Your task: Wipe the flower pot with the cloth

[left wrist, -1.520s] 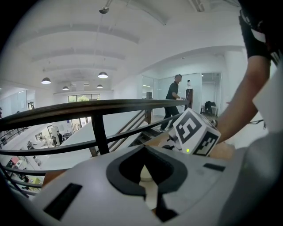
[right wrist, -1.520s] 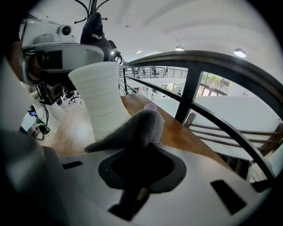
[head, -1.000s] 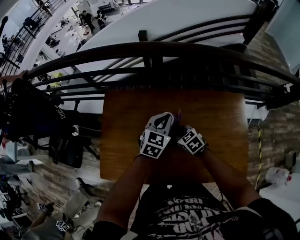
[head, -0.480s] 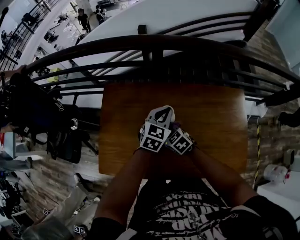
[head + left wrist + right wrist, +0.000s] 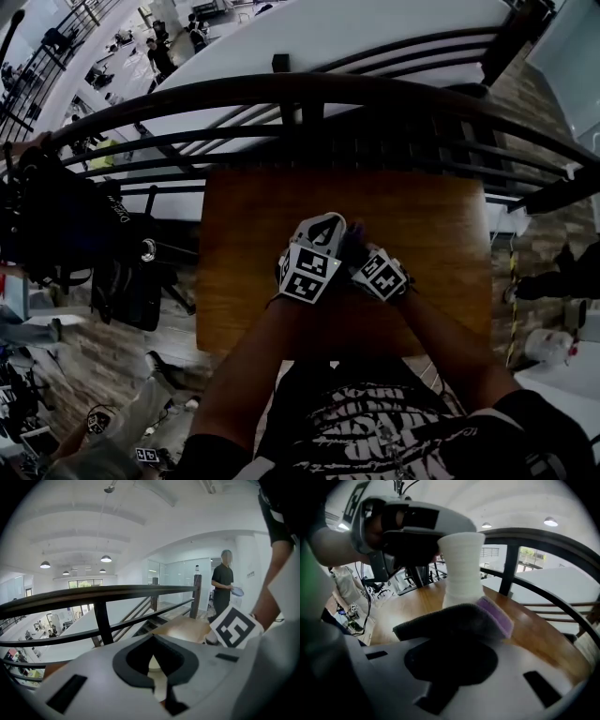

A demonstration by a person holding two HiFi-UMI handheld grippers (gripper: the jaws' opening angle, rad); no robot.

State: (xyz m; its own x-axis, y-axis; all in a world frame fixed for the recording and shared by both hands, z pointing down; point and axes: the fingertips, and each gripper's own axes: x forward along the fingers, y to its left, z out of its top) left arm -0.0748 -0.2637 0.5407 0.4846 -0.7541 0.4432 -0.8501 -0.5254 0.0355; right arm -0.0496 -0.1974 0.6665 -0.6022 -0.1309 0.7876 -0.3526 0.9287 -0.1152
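Grippers meet over the near middle of the wooden table (image 5: 441, 234), left gripper (image 5: 322, 236) just beside right gripper (image 5: 367, 262).

Left gripper view: jaws pinched on the pale flower pot (image 5: 152, 666) (only a sliver shows).

Right gripper view: jaws clamped on the dark cloth (image 5: 454, 620), whose purple edge touches the flower pot's side. The flower pot stands upright on the table.

Wiping looks under way. The next stroke needs the cloth pressed on and swept round while the left gripper steadies the rim.

I'm working on an open-plan office mezzanine: curved dark metal railing (image 5: 300, 91) overlooking desks and people on the lower floor (image 5: 155, 52), round white pendant lamps (image 5: 106, 558) hanging, glass-walled rooms (image 5: 178, 581) behind.
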